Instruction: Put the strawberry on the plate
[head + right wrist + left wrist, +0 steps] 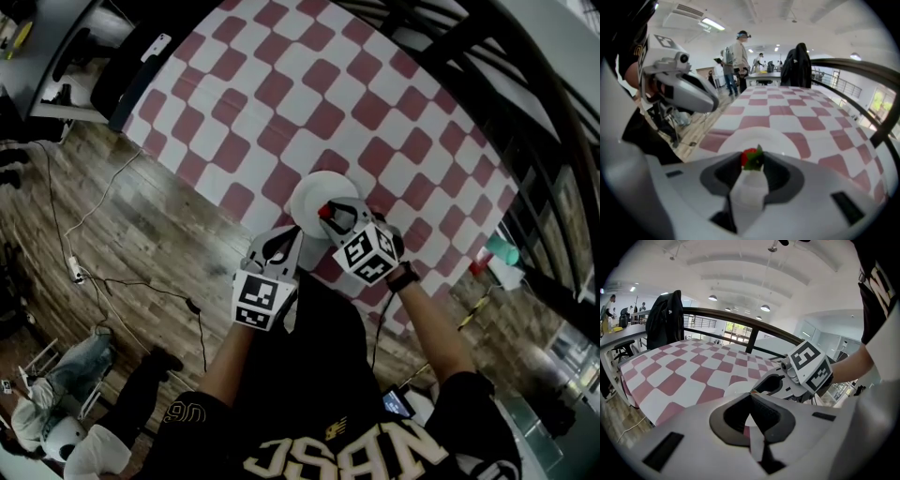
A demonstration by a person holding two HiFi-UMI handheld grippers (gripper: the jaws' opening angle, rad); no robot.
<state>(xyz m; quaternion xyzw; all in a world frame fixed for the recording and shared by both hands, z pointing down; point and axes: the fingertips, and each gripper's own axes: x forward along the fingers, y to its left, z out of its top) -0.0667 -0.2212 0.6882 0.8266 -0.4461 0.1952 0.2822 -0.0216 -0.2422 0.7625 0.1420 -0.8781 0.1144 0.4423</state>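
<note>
A small red strawberry with green leaves is pinched at the tip of my right gripper, which is shut on it just above the near rim of the white plate. In the head view the strawberry shows as a red spot over the plate, at the front of the right gripper. My left gripper hangs beside the plate's near left edge. Its jaws are closed together with nothing between them, and the left gripper faces the plate.
The plate sits near the front edge of a table with a red-and-white checked cloth. A dark railing runs along the table's far side. A black jacket hangs on a chair at the far end. People stand beyond the table.
</note>
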